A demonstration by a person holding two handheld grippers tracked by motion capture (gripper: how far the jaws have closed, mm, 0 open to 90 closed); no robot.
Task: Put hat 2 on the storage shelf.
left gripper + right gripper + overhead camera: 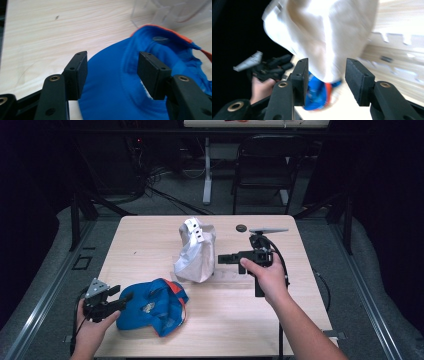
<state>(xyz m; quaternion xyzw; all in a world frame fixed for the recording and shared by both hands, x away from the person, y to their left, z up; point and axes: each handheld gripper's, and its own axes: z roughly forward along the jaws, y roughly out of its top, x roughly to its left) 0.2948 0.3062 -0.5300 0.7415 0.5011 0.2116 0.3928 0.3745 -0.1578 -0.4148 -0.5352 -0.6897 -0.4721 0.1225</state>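
Observation:
A blue cap with orange trim (156,307) lies crumpled at the table's front left. My left gripper (124,298) is at its left edge, jaws open. In the left gripper view the blue cap (110,100) lies between and beyond the spread pads (79,75), which do not press on it. A white cap (196,251) stands upright at the middle of the table. My right gripper (222,258) points left at it from just beside it, open. In the right gripper view the white cap (324,32) shows blurred beyond the open gripper (325,75), with nothing between the pads.
A clear plastic stand (227,275) lies flat by the white cap's base. A small dark round object (241,227) sits near the table's far edge. Beyond the wooden table (150,235) stand a black chair (265,165) and a white post.

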